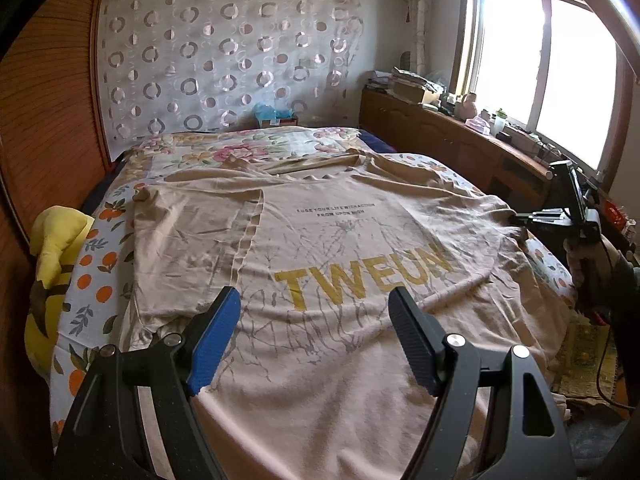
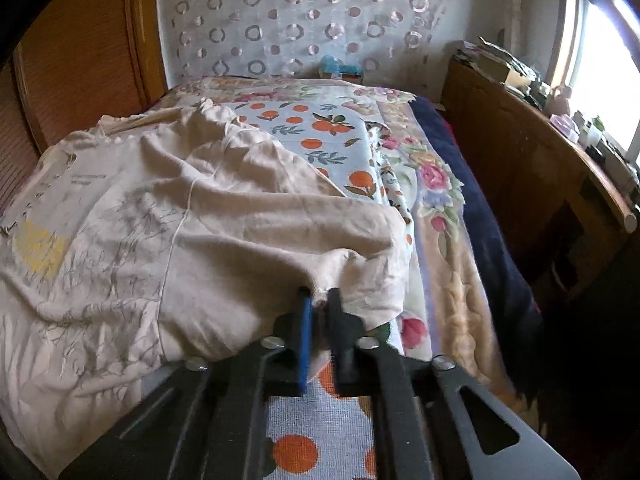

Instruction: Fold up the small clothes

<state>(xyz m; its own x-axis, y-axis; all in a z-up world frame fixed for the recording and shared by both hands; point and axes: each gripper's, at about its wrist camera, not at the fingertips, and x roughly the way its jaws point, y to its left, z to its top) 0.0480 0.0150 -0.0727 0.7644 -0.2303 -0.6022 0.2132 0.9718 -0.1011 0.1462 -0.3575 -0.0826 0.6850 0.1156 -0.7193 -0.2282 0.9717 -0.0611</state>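
The T-shirt [image 1: 340,248], beige with a grey branch print, lies spread flat on the bed [image 1: 92,280]. It covers most of the orange-print sheet [image 2: 320,420]. One sleeve [image 1: 192,240] is folded inward over the shirt body, on the left of the left wrist view.

Left gripper [image 1: 314,320]: jaws released, standing wide apart above the lower part of the shirt, nothing between them. One pad is blue, the other black.

Right gripper [image 2: 318,304]: jaws clenched on the right-hand sleeve edge of the T-shirt, with a pinch of beige cloth bunched between the pads. In the left wrist view, this gripper sits at the far right edge of the shirt, held by a person's hand [image 1: 576,256].

Surroundings:
- A floral blanket [image 1: 248,148] lies across the head end of the bed, beyond the shirt collar.
- A dark blue cover [image 2: 480,216] runs along the right side of the bed.
- A yellow plush item [image 1: 56,248] lies at the left bed edge, just beside the sheet.
- A sheer curtain [image 1: 224,52] with ring patterns hangs behind the bed.
- A wooden cabinet [image 1: 440,136] under the window [image 1: 540,72] carries stacked papers, bottles and small clutter.
- A wooden panel [image 1: 56,100] bounds the left side.

Legible writing on the shirt: large yellow letters "TWEUN", partly lost in a fold at the right. Above it are two lines of small dark print; the second appears to read "FROM UPON HIGH", and the first is too small to read reliably.
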